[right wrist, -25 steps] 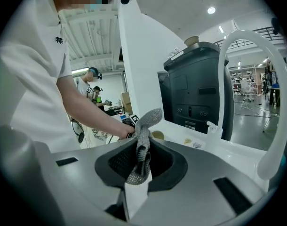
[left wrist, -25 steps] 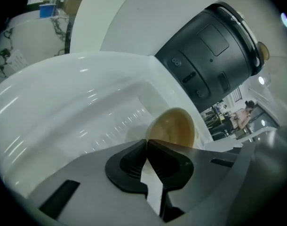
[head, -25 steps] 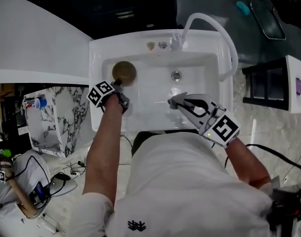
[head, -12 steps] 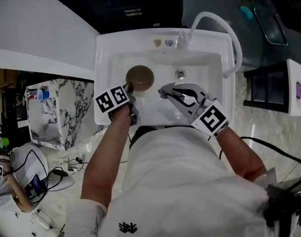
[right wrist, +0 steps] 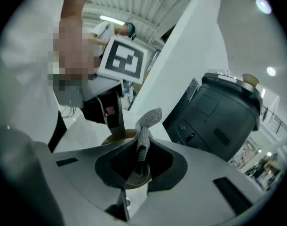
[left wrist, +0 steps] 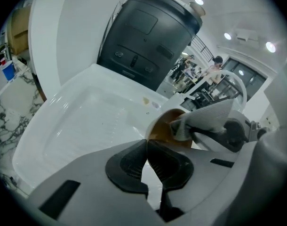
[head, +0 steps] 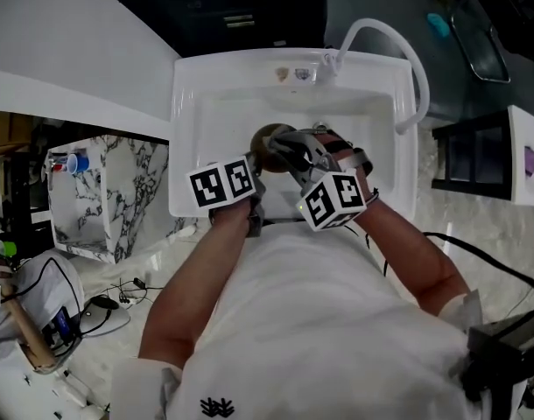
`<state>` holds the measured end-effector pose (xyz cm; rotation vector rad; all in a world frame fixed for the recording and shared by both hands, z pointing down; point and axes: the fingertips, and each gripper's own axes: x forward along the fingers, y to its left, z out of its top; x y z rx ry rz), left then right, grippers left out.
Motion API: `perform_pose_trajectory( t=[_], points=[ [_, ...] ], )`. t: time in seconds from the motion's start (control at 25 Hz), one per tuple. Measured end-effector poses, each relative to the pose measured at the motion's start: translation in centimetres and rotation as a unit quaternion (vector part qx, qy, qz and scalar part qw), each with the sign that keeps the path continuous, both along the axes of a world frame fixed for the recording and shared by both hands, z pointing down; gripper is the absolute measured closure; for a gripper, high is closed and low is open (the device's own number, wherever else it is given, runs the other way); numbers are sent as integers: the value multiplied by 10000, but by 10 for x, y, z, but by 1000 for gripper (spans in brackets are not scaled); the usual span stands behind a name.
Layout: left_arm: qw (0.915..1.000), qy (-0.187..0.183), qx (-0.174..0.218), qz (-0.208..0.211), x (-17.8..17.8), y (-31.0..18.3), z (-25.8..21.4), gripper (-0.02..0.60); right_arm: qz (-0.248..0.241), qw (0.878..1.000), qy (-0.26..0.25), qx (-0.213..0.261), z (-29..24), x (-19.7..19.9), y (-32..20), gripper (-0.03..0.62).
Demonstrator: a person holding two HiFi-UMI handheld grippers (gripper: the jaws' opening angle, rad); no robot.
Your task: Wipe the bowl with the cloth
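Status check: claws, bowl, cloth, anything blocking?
Left claw shut on bowl rim. Right claw shut on cloth, cloth at bowl's mouth, over sink. Nothing blocking seen.

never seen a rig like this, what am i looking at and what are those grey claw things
A person stands at a white sink, holding a grabbing tool in each hand; the marker cubes belong to the tools. One picture comes from a camera on the person's head, looking down. The other two come from cameras riding on each tool, looking along its tongs. The left tongs pinch the rim of a brown bowl above the sink. The right tongs grip a grey cloth close to the bowl.
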<state>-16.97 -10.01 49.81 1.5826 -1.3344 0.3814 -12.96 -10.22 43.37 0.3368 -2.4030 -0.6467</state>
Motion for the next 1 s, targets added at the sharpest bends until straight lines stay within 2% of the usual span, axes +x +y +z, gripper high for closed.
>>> perform_pose_trajectory(
  t=[0.08, 0.16, 0.28, 0.48, 0.68, 0.8, 1.0],
  points=[
    [10000, -9, 20, 83, 5, 0, -1, 563, 32, 9969, 622, 488, 15, 2, -8, 551],
    [9999, 28, 44, 112, 8, -1, -3, 563, 130, 9900, 1175, 771, 29, 9, -14, 551],
    [9998, 90, 105, 175, 12, -4, -7, 563, 297, 9850, 1562, 669, 45, 21, -12, 551],
    [9993, 80, 212, 314, 21, -11, -12, 563, 388, 9865, 1589, 80, 60, 30, -1, 551],
    [9982, -69, 274, 536, 31, -15, -16, 563, 201, 9879, 1515, -247, 61, 27, 14, 551],
    [9968, -130, 296, 734, 39, -15, -18, 563, 129, 9877, 1534, -261, 59, 25, 14, 551],
    [9943, -292, 355, 965, 48, -16, -21, 563, 215, 9882, 1518, 23, 48, 22, 2, 551]
  ],
)
